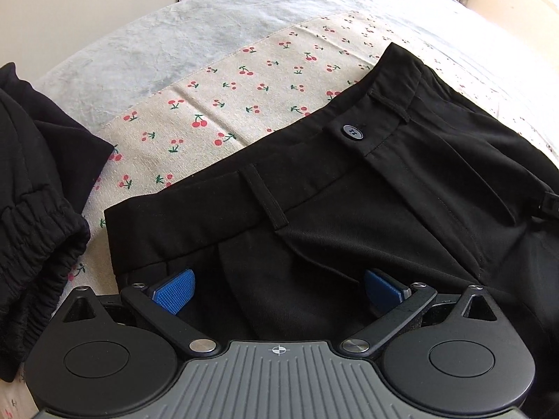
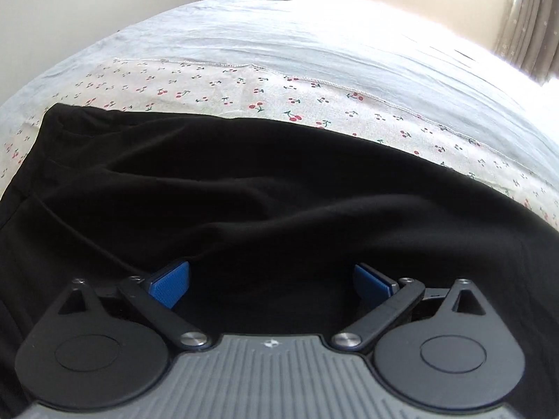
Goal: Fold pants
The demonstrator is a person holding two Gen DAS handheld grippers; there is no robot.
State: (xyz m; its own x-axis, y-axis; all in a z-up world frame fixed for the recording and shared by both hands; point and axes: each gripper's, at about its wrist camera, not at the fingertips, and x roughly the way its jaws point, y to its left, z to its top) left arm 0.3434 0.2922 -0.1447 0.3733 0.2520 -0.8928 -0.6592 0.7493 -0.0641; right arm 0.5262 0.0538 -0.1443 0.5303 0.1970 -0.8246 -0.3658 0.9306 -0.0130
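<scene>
Black dress pants (image 1: 332,188) lie flat on a cherry-print cloth (image 1: 223,104), waistband facing away, with a dark button (image 1: 353,131) and belt loops showing. My left gripper (image 1: 277,288) hovers just over the fabric below the waistband, open, blue pads (image 1: 174,289) spread wide with nothing between them. In the right wrist view the same black pants (image 2: 244,192) fill the lower half, lightly rippled. My right gripper (image 2: 272,282) is open too, low over the cloth of the pants, its blue pads (image 2: 169,286) apart and empty.
Another black garment (image 1: 31,216) with an elastic gathered band lies at the left. The cherry-print cloth (image 2: 279,104) rests on a pale grey bedsheet (image 1: 157,35). A wall with sockets stands behind; curtains (image 2: 524,17) hang at the far right by a bright window.
</scene>
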